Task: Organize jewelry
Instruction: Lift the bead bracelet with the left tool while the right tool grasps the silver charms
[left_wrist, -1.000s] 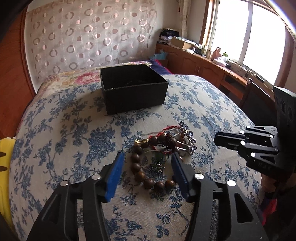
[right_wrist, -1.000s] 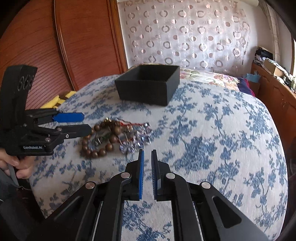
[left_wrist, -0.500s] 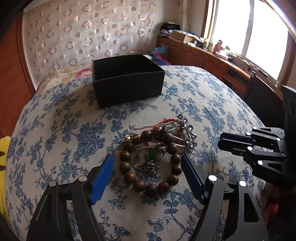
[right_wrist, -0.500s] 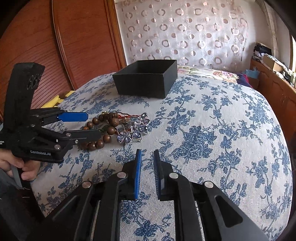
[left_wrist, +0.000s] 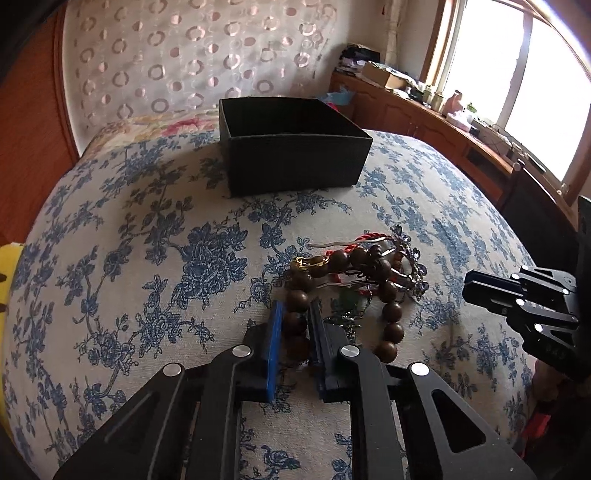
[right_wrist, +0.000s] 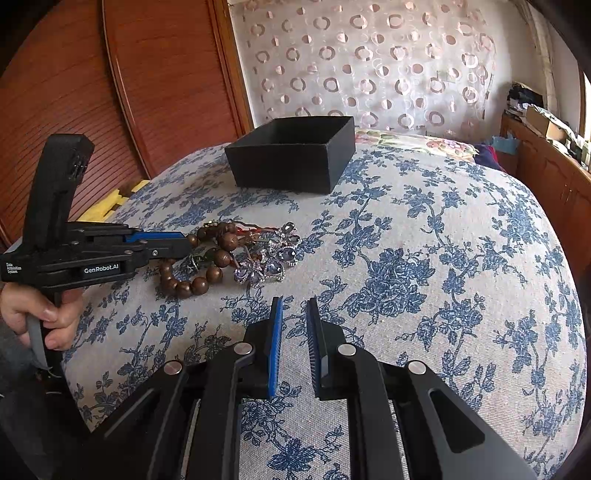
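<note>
A pile of jewelry lies on the blue-flowered cloth: a brown wooden bead bracelet (left_wrist: 388, 291), a gold ring (left_wrist: 310, 261), red cord, silver hairpins and purple crystal flowers (right_wrist: 273, 258). My left gripper (left_wrist: 295, 310) is shut on the left side of the bead bracelet (right_wrist: 192, 280), which still rests on the cloth. An open black box (left_wrist: 291, 144) stands beyond the pile; it also shows in the right wrist view (right_wrist: 291, 151). My right gripper (right_wrist: 294, 306) hovers empty, its jaws a narrow gap apart, to the right of the pile.
The round table (right_wrist: 443, 258) is covered by the flowered cloth and drops off at its edges. A wooden sliding door (right_wrist: 110, 92) is on the left, a dotted curtain behind, a wooden counter (left_wrist: 461, 129) with clutter under the window on the right.
My left gripper moved forward and its jaws closed from wide open onto the bracelet's left beads. My right gripper's jaws parted slightly and it shifted a little.
</note>
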